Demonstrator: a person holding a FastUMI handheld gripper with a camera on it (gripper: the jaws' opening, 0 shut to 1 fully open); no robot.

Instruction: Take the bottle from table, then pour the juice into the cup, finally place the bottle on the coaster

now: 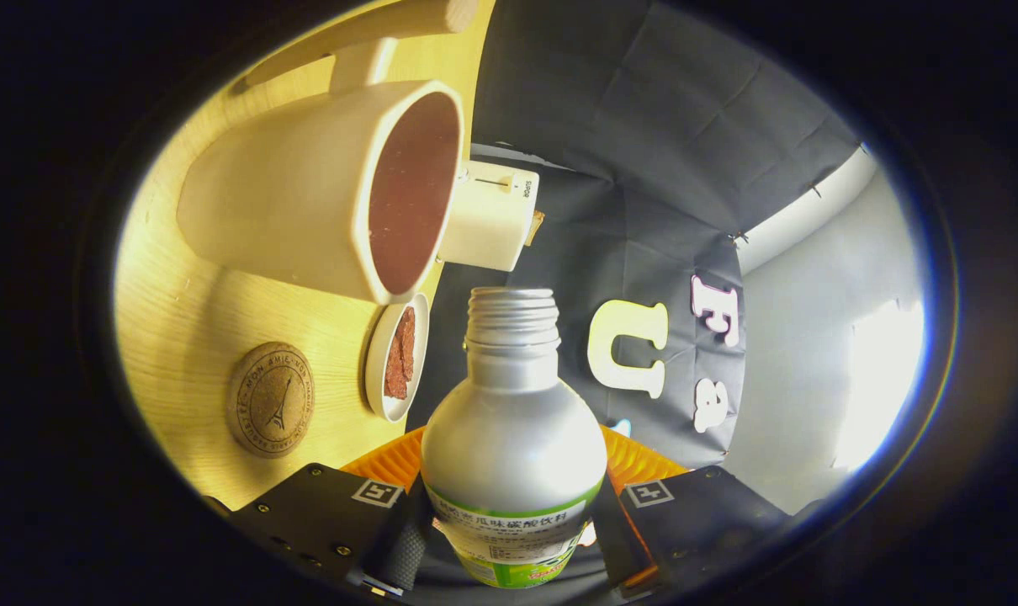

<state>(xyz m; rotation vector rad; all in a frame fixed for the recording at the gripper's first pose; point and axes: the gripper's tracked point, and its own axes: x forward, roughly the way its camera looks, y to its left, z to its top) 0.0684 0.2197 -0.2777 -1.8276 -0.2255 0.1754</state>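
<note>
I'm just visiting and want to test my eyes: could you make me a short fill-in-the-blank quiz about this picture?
1. The claw is shut on the silver ____.
2. The bottle has no ____ on its threaded neck.
3. The round cork coaster lies on the wooden ____.
4. The small white dish sits between the coaster and the big white ____.

Missing words: bottle; cap; table; cup

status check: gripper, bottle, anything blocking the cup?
Hand-held gripper shut on open bottle, tilted. Bottle mouth just short of cup. Cork coaster free. Small dish beside cup, not blocking.
</note>
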